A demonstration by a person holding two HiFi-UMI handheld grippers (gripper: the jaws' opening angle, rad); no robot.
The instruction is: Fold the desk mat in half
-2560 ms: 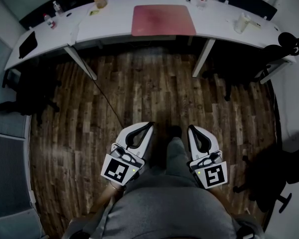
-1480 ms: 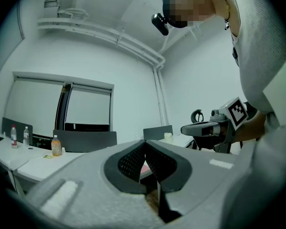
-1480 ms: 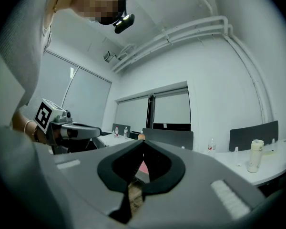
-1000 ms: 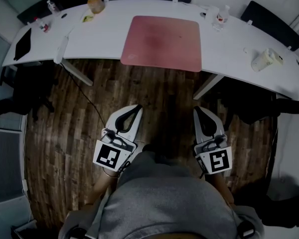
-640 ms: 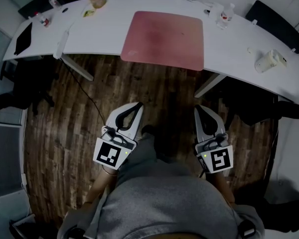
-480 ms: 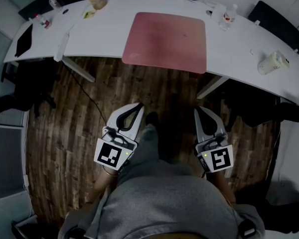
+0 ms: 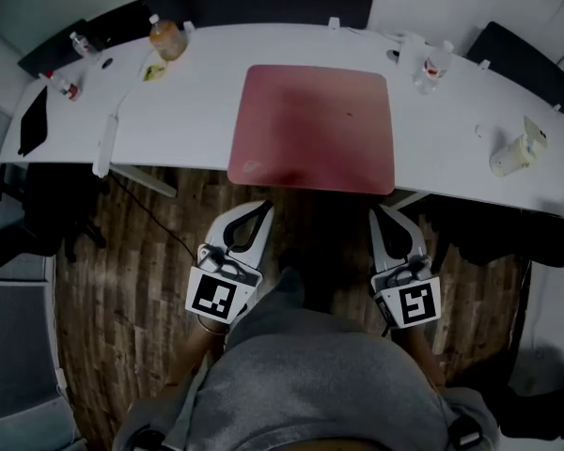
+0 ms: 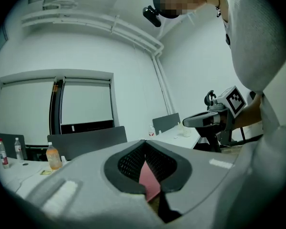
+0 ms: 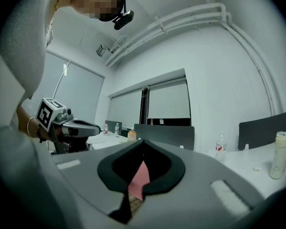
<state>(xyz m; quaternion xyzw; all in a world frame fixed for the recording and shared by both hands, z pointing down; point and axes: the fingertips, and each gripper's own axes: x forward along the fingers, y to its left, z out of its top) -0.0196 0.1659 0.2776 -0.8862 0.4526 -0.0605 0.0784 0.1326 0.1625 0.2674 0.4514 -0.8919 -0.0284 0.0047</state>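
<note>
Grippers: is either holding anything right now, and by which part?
Nothing is held. The left gripper and right gripper both have jaws shut and empty, short of the desk mat lying flat on the table.

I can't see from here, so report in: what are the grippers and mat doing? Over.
Left gripper shut, empty; right gripper same. Desk mat flat, unfolded. Nothing on it; bottles stand clear.

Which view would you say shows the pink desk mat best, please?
The head view: the whole desk mat lies flat on the white desk. Each gripper view shows only a narrow pink sliver of it.
</note>
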